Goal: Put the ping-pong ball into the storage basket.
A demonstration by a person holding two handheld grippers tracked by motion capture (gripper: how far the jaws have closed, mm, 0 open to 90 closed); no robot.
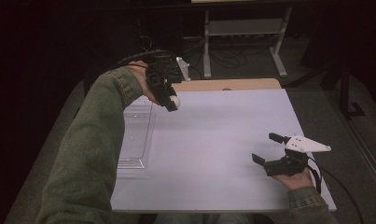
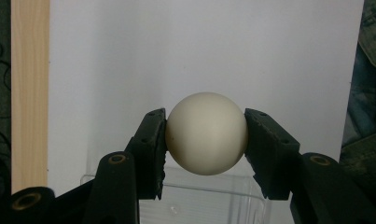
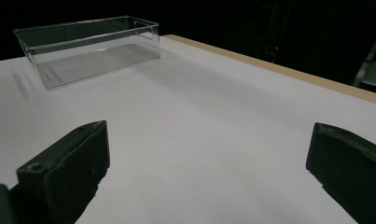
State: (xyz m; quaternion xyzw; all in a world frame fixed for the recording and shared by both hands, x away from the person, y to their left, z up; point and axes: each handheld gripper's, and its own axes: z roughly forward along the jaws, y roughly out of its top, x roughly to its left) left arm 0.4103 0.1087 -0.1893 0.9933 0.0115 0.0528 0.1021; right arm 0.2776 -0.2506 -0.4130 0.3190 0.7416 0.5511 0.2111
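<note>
Nearest, the right gripper is held low over the white table, jaws spread wide and empty, well right of the clear plastic bin. Farther off, a cream-white ball is clamped by the left gripper, raised just beside the bin's far right corner.

Ball: smooth, off-white, with a soft satin sheen, seemingly plastic. Left gripper: fingers of matt black, faintly grainy plastic, with rough, toothed inner edges; round brass-coloured fittings at the joints. Right gripper: fingers of the same dull black, rough-edged material. Bin: clear, glossy plastic, its rims catching light. Table: smooth, matt white top; pale, unpainted wood strip along the far edge. Sleeve: coarse olive-green woven cloth
</note>
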